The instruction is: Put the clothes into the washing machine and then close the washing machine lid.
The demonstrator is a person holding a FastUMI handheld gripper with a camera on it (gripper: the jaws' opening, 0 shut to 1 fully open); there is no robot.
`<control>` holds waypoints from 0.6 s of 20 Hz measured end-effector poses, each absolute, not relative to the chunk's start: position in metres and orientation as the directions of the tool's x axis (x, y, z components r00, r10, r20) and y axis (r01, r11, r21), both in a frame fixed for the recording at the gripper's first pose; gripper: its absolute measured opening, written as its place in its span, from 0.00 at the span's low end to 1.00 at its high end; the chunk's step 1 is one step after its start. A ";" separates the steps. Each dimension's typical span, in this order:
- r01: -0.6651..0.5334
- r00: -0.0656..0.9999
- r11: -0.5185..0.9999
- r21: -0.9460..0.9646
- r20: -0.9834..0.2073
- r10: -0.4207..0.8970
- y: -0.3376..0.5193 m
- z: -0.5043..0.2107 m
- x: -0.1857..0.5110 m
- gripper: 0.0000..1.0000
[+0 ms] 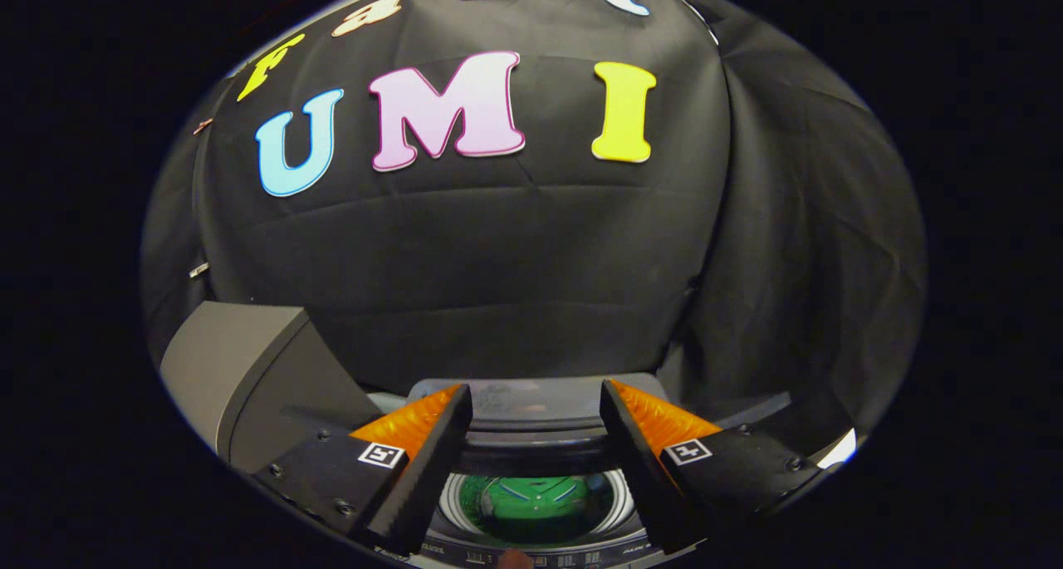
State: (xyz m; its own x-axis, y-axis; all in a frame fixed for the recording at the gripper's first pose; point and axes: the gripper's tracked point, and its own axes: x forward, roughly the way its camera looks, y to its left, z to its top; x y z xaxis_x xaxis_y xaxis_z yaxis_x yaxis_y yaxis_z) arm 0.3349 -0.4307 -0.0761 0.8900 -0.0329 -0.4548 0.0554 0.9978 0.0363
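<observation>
The gripper hangs released, its fingers spread wide and holding nothing. Between them, just below, the washing machine stands open, a green garment lying down in its drum. Its raised lid leans just beyond the fingertips. A grey box sits off to the left, against the black cloth wall.

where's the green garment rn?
Gripper view: green garment lies down in the washing machine drum, seen between the open, empty tongs.
</observation>
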 end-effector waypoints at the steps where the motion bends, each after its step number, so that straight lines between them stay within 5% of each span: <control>1: 0.059 0.881 0.997 0.050 -0.472 -0.028 -0.429 -0.088 0.331 0.98; 12: 0.119 0.788 0.993 0.022 -0.611 -0.081 -0.442 -0.172 0.285 1.00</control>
